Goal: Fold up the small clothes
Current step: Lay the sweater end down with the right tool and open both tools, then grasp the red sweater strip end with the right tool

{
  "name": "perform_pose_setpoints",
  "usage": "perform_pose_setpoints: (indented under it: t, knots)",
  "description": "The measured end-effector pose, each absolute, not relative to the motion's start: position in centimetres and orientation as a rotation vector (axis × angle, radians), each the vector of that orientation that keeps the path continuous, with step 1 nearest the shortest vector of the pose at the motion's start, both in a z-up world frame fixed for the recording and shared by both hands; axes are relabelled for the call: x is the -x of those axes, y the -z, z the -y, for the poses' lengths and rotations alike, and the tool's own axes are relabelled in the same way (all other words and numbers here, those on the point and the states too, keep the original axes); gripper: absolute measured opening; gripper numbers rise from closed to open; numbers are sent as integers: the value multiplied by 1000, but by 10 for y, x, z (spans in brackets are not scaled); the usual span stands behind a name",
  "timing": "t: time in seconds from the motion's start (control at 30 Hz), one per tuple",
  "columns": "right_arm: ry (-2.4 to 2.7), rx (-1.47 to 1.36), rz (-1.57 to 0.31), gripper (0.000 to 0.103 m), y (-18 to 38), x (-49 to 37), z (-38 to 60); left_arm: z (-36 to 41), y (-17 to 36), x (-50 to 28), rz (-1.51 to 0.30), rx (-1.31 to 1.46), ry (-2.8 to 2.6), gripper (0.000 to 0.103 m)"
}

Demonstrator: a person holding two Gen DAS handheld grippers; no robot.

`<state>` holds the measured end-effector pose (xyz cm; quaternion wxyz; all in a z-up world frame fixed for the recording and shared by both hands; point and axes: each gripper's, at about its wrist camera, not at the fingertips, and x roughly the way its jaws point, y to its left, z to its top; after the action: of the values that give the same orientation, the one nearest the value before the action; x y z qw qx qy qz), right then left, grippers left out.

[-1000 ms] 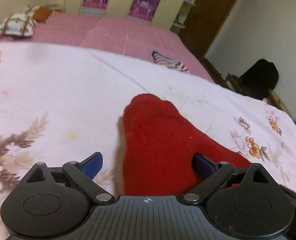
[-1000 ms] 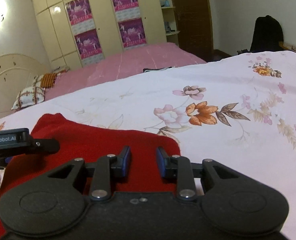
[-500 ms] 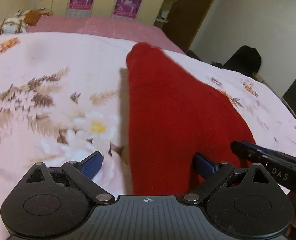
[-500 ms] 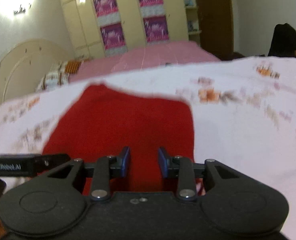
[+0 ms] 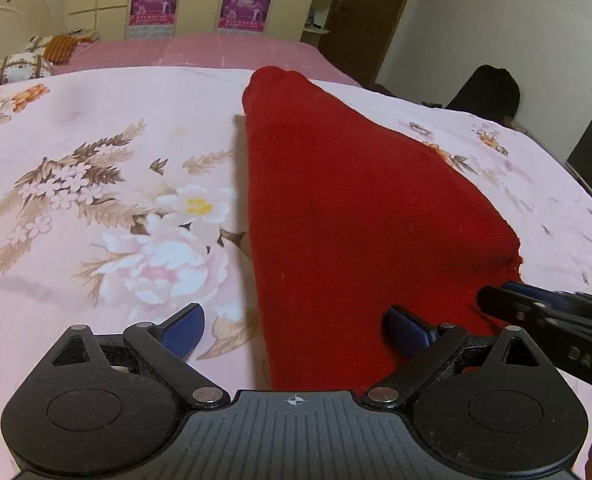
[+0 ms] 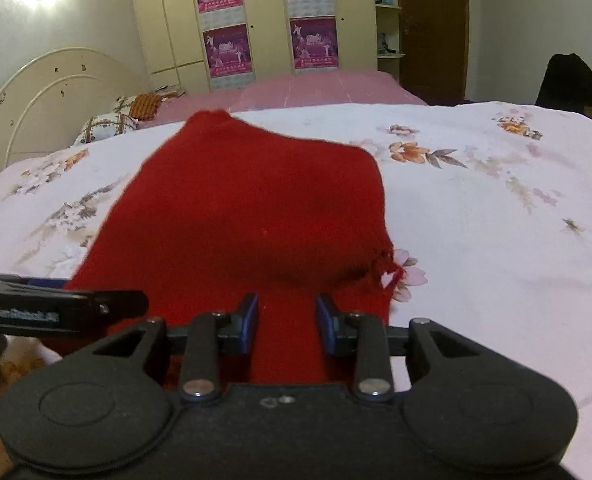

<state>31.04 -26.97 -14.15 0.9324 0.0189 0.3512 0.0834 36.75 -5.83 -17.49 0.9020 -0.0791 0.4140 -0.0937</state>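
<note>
Red cloth (image 5: 359,208) lies flat on the bed (image 5: 96,184).

Left wrist view: the cloth sits dead ahead and a touch right of my left hand-held gripper (image 5: 296,326). Long axis runs away from me, narrowing to a rounded far tip; wide near end is under the fingers. Left jaws stand wide open, holding nothing. The left finger is over bare sheet, the right finger over red. My right hand-held gripper (image 5: 495,300) comes in at the cloth's near right corner.

Right wrist view: the cloth again stretches straight away, near edge under my fingers (image 6: 248,320). Right jaws partly open and have just been opening. Red fabric shows in the gap, pads not pressing it, so no grip. Frayed corner (image 6: 387,268) lies just right of the gripper.

Both hands sit at the near edge, the right nearer the frayed corner. Judgement: next fold goes near edge toward far tip.

No containers in sight.
</note>
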Motion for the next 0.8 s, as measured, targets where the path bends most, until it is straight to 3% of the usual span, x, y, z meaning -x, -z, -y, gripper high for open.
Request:
perform_pose_setpoints:
  t: [0.4,0.8]
  knots:
    - [-159,-29,-766,37,142,-289,276,60,169,-365,-877,151,181,97]
    - [-131,-118,-668,37,114,-317,291,69,137,-382,-796,144,206,97]
